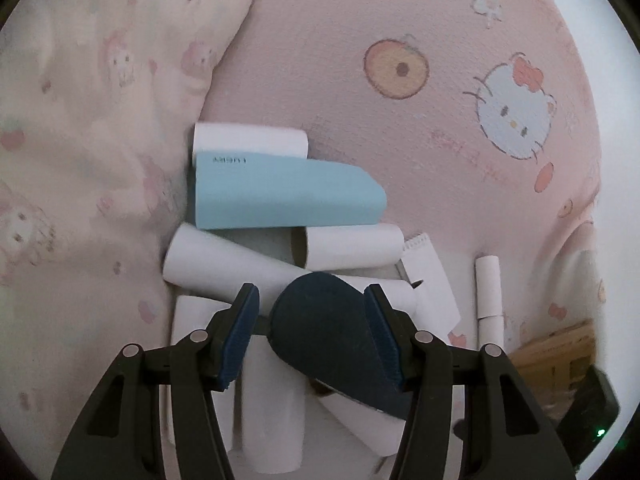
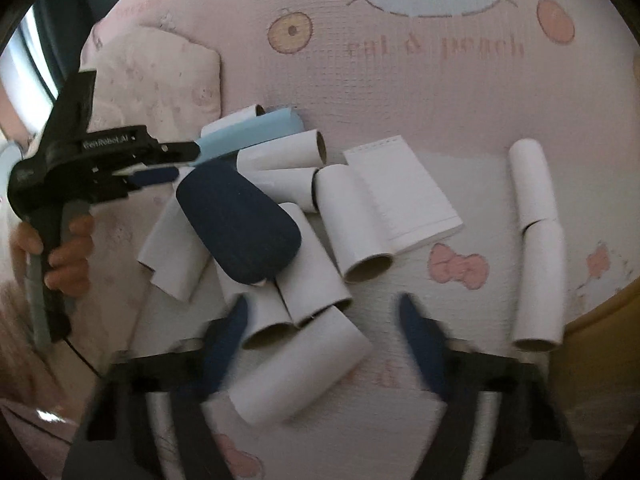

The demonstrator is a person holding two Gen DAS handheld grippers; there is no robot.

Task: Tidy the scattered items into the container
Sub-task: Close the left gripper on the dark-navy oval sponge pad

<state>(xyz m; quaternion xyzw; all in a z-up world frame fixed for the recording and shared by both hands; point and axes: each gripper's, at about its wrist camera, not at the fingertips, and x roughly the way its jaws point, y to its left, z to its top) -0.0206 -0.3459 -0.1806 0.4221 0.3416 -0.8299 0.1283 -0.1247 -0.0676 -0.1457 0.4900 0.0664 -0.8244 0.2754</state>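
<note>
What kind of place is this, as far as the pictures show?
Probably a bedroom: the items lie on a bed with a pink cartoon-cat sheet, a matching pillow beside them, and wooden furniture at the edge.

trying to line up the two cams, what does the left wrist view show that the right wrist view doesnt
Only the left wrist view: the left claw from behind, its pads either side of the dark blue case.

Only the right wrist view: the blurred right claw above a white tube, and a hand gripping the left tool.

Both: the light blue box, the notepad, the pile of white tubes and the pink cat-print sheet.
</note>
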